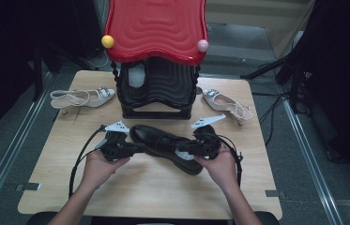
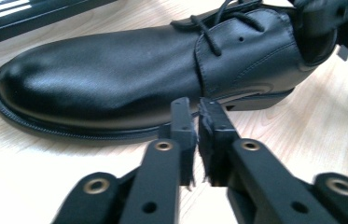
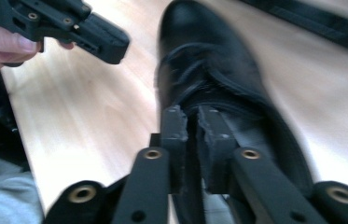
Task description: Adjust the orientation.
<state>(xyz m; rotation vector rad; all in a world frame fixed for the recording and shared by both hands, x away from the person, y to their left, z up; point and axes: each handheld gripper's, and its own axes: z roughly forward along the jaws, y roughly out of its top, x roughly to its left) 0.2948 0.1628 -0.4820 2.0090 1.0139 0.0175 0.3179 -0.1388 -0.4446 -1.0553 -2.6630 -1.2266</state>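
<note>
A black leather lace-up shoe (image 1: 165, 147) lies on the wooden table (image 1: 154, 192), toe toward the left. My left gripper (image 1: 137, 149) is by its toe side. In the left gripper view the jaws (image 2: 196, 112) stand shut with nothing between them, tips right at the shoe's (image 2: 115, 79) sole edge. My right gripper (image 1: 182, 151) is at the shoe's opening. In the right gripper view its jaws (image 3: 191, 114) are closed over the rim of the shoe (image 3: 209, 70), which looks pinched between them. The left gripper (image 3: 111, 42) shows there too, at upper left.
A red-topped black stand (image 1: 156, 56) rises at the back centre of the table. One white slingback heel (image 1: 83, 97) lies at the back left and another (image 1: 226, 104) at the back right. Cables trail from both grippers near the front.
</note>
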